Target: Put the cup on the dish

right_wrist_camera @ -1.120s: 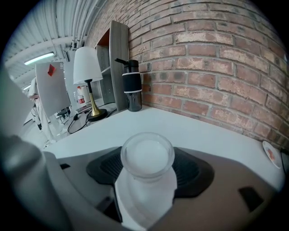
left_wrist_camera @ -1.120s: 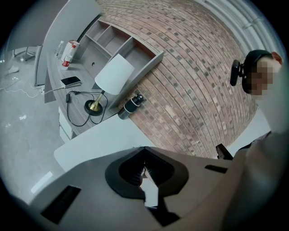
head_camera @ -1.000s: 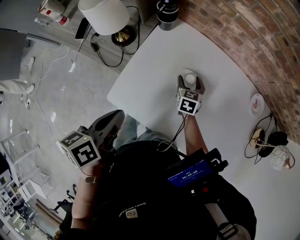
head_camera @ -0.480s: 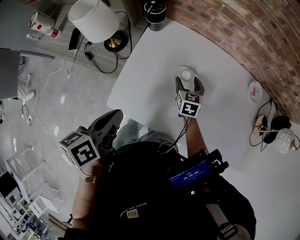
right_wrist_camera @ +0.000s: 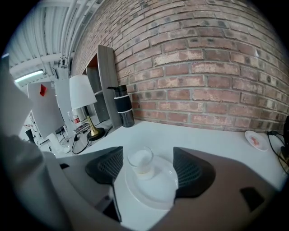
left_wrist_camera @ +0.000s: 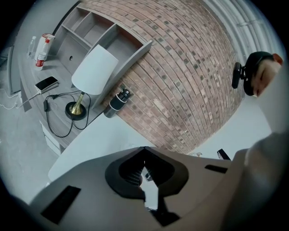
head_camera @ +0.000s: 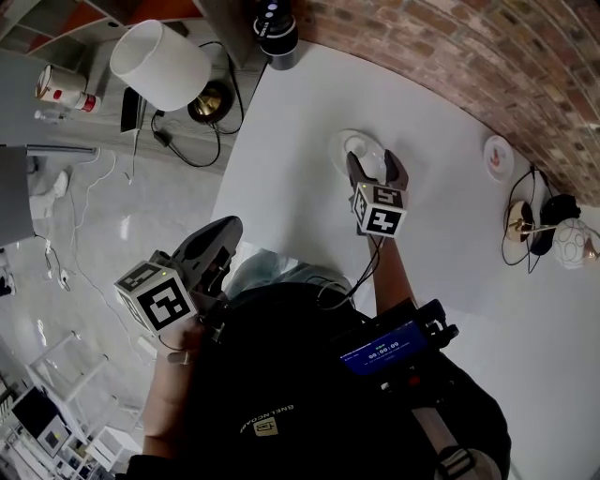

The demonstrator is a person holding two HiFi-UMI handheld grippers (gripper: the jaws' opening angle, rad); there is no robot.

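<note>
A small clear cup (right_wrist_camera: 141,162) stands upright on the white dish (right_wrist_camera: 156,191), toward the dish's far left part. My right gripper (right_wrist_camera: 148,154) is open, its dark pads (right_wrist_camera: 106,165) on either side of the cup and clear of it. From the head view the right gripper (head_camera: 375,164) points at the cup (head_camera: 371,156) and dish (head_camera: 341,144) on the white table (head_camera: 300,112). My left gripper (head_camera: 212,247) hangs off the table's near edge above the person's lap, shut, with nothing in it; its own view shows the jaw tips (left_wrist_camera: 144,150) meeting.
A black tumbler (head_camera: 275,28) stands at the table's far corner. A lamp with a white shade (head_camera: 159,66) stands off the table to the left. A small red-marked saucer (head_camera: 498,157) and cabled items (head_camera: 544,225) lie by the brick wall at right.
The right gripper's jaws have widened off the cup and drawn back a little, leaving it standing on the dish. The head view has shifted. The left gripper has stayed put.
</note>
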